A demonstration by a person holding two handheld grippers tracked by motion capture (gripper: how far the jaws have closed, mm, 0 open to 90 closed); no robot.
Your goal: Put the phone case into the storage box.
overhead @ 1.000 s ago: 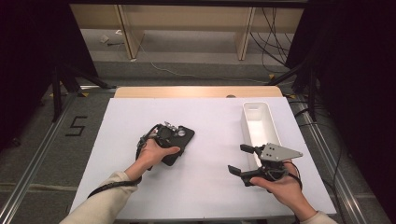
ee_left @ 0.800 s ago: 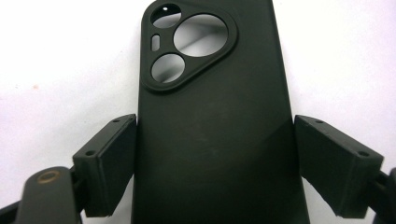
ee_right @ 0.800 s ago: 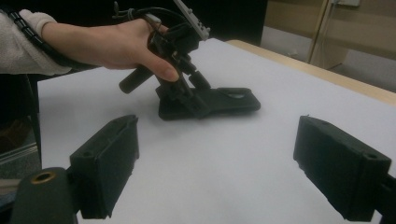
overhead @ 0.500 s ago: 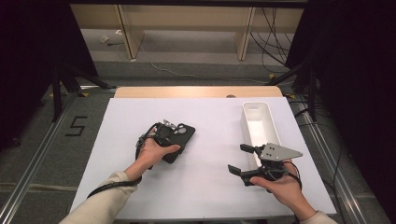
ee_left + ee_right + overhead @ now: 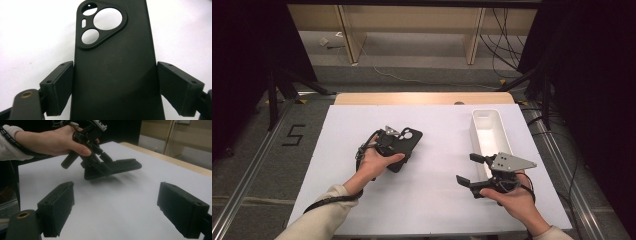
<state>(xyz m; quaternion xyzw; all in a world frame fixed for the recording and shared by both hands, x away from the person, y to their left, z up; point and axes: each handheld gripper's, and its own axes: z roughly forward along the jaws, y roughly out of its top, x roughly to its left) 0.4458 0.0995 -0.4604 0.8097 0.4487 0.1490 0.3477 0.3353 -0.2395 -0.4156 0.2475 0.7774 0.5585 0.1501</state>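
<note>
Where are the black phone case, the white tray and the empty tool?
phone case (image 5: pixel 112 75): left gripper view, middle of its back.
white tray (image 5: pixel 486 116): high view, far rim.
right tool (image 5: pixel 476 169): high view, midway between its tips.

Long white rectangular plastic tray standing lengthwise near the right edge of the white-topped table, bare wooden strip along the table's far edge, metal floor rail left of the table.
</note>
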